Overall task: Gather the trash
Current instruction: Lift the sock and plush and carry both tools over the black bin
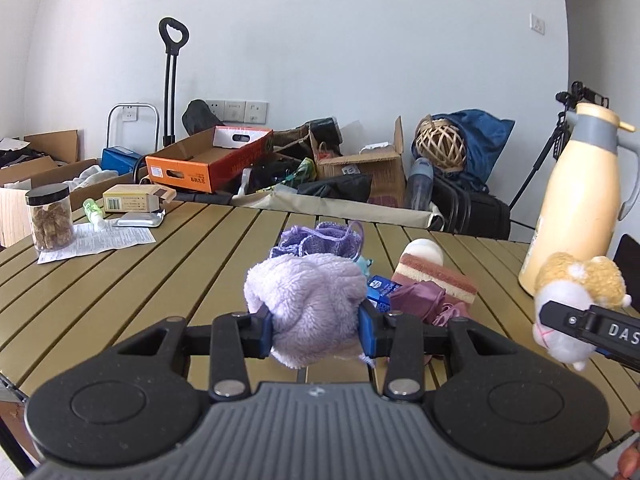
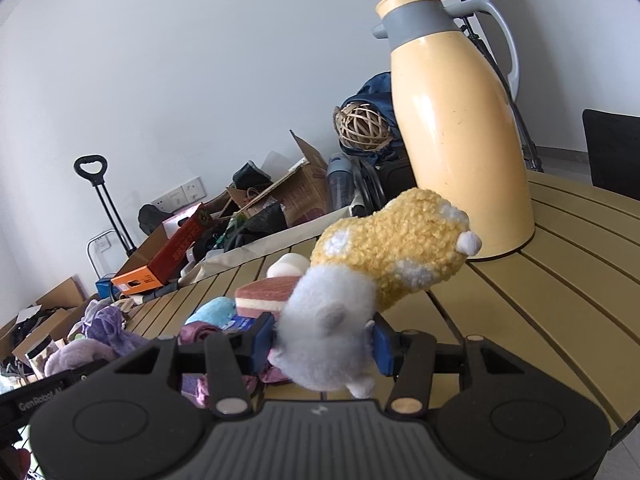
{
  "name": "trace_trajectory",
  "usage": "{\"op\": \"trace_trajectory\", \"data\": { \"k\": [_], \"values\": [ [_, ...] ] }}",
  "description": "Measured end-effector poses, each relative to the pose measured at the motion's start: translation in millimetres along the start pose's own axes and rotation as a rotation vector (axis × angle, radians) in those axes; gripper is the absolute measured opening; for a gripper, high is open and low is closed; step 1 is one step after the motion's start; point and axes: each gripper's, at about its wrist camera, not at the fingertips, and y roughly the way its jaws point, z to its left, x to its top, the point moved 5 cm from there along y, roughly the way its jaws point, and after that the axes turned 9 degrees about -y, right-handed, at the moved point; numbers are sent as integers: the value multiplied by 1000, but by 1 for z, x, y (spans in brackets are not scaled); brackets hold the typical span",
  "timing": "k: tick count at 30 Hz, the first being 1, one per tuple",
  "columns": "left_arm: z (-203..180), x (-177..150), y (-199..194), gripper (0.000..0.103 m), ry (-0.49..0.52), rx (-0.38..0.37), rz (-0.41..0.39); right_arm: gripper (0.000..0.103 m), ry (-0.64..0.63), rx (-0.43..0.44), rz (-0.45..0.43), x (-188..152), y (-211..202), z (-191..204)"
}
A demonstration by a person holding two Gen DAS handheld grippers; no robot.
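Grippers are both full: your left gripper [image 1: 316,330] squeezes a fuzzy purple cloth [image 1: 308,304], your right gripper [image 2: 322,340] a plush toy [image 2: 360,280].

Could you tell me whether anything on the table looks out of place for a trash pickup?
Yes: both grippers hold soft things, not obvious trash. The left gripper clamps a lilac fleece; the right gripper clamps a plush toy.

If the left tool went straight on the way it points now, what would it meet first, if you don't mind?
Probably the crumpled purple mesh cloth on the slatted table, directly beyond the fluffy lilac cloth it grips; depth is uncertain.
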Motion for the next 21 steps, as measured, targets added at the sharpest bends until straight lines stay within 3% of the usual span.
{"op": "trace_trajectory", "data": {
  "k": [13,21],
  "values": [
    [14,2,-64,40,2,-39,-78,49,-25,96,-26,-13,-41,34],
    [31,-4,-82,40,-34,-14,-59,49,-19,105,7,-28,-66,38]
  ]
}}
